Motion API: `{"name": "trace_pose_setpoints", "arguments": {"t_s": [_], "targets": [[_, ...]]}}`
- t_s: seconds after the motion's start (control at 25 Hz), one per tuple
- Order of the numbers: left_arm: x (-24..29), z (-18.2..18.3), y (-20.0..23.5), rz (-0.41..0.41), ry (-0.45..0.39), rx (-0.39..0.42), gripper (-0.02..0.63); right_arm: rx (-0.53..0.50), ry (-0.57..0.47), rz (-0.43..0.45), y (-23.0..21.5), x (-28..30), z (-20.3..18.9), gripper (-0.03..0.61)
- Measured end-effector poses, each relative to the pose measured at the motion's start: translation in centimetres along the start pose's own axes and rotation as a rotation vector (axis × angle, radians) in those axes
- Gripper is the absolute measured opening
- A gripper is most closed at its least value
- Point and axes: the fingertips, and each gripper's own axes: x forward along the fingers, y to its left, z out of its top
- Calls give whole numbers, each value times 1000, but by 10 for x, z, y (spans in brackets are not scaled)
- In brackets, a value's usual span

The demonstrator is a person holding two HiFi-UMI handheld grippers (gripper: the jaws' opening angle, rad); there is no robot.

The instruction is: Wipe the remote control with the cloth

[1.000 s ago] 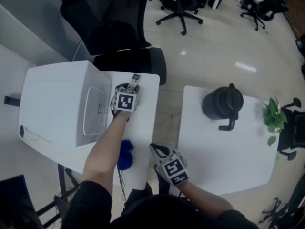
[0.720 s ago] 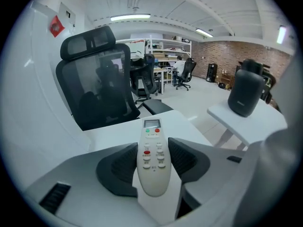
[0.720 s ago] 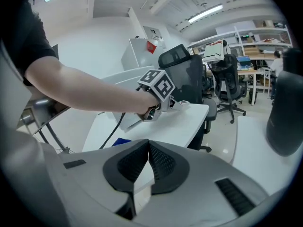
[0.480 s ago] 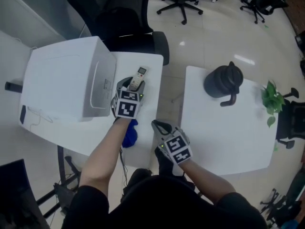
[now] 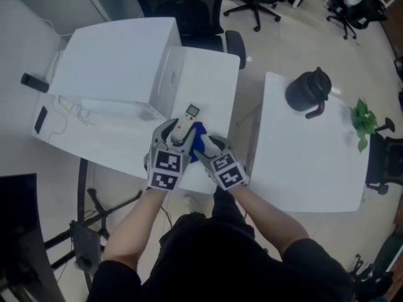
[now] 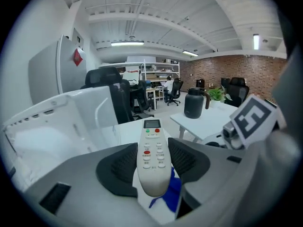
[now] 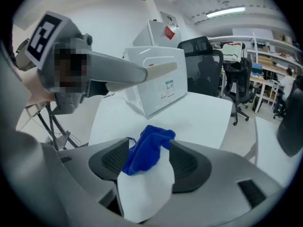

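Away from the box (image 5: 119, 61), to the table's (image 5: 211, 83) near edge, the left gripper (image 5: 176, 133) has carried the remote (image 5: 184, 123), clamped on it. The right gripper (image 5: 204, 145) has come alongside. Its jaws have just been opening and are loose around the cloth (image 5: 198, 133).

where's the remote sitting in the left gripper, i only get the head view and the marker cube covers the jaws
Observer: The left gripper is shut on the remote control. Both pads press its sides, and its buttons face up.
Operator: and is the right one on the cloth
Observer: No. The right gripper has just been opening. The blue cloth lies between its jaws, which stand apart and do not clamp it.
Operator: cloth lifted or down
Observer: Down, bunched on the white table.
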Motion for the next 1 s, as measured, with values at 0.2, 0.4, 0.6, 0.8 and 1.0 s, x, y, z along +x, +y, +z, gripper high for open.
{"name": "trace_pose_setpoints", "arguments": {"t_s": [0.2, 0.4, 0.6, 0.8, 1.0], "targets": [[-63, -39, 15, 67, 20, 15, 206, -67, 102, -59, 12, 44, -13, 328], [-101, -64, 21, 112, 28, 73, 206, -113, 195, -99, 14, 76, -21, 328], [-130, -80, 24, 140, 29, 95, 206, -131, 209, -159, 8, 77, -22, 266], [-152, -88, 24, 157, 10, 116, 206, -75, 224, -195, 5, 70, -28, 168], [-177, -89, 20, 165, -25, 200, 206, -5, 89, -177, 27, 27, -11, 149]]}}
